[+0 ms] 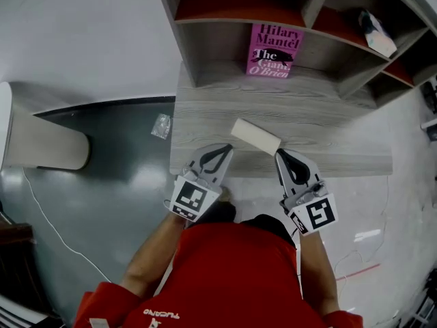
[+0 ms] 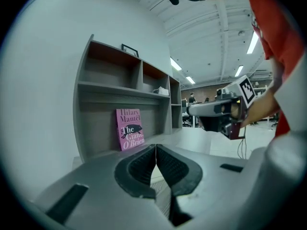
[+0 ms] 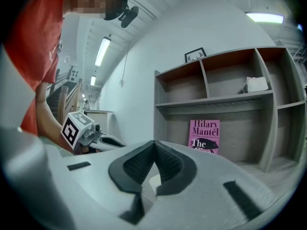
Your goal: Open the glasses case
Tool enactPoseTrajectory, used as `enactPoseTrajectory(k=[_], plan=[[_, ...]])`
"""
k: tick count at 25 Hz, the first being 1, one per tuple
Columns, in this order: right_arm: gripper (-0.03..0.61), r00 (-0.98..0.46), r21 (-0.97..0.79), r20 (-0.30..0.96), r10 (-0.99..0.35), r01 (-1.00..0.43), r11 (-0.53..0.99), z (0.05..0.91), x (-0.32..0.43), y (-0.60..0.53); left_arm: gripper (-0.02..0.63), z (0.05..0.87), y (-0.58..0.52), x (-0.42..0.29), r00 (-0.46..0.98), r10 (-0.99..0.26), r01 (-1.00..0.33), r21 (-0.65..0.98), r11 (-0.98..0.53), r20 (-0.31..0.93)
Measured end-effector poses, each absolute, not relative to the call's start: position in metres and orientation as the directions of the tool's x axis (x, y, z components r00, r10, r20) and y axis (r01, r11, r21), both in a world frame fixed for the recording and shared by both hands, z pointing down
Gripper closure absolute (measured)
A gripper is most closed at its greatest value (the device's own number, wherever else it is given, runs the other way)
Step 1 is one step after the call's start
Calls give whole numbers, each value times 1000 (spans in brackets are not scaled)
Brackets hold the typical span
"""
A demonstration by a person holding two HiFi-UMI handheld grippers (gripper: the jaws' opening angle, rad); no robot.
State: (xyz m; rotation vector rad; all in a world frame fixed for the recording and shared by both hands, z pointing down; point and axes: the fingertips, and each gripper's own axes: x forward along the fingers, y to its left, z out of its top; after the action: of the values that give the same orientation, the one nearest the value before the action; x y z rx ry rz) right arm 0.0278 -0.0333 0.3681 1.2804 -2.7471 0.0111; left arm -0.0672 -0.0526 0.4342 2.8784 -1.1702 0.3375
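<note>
The cream, oblong glasses case point(image 1: 256, 137) lies closed and slantwise on the grey wood-grain bench point(image 1: 328, 125), just below the middle of my head view. My left tool point(image 1: 226, 149) sits just off the case's lower left, its jaws clenched together on nothing. My right tool point(image 1: 279, 154) sits at the case's lower right end, likewise clenched and empty. I can't tell whether either tip touches the case. Beyond it, in the upper centre of the frame, a pink paperback book point(image 1: 274, 50) stands upright in the grey open shelf unit point(image 1: 218, 46) at the back of the bench.
</note>
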Motion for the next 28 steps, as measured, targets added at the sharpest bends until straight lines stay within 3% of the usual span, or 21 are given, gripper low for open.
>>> enactPoseTrajectory(k=[10, 21, 28], plan=[[574, -614, 42, 175, -770, -776, 629, 400, 29, -66, 603, 467, -83, -60, 714, -636, -653, -50, -756, 293], [572, -637, 33, 262, -725, -745, 667, 438, 57, -88, 601, 509, -109, -60, 622, -642, -722, 10, -692, 449], [528, -647, 14, 310, -696, -729, 684, 462, 58, -92, 594, 535, -112, -62, 592, -603, -719, 12, -695, 535]])
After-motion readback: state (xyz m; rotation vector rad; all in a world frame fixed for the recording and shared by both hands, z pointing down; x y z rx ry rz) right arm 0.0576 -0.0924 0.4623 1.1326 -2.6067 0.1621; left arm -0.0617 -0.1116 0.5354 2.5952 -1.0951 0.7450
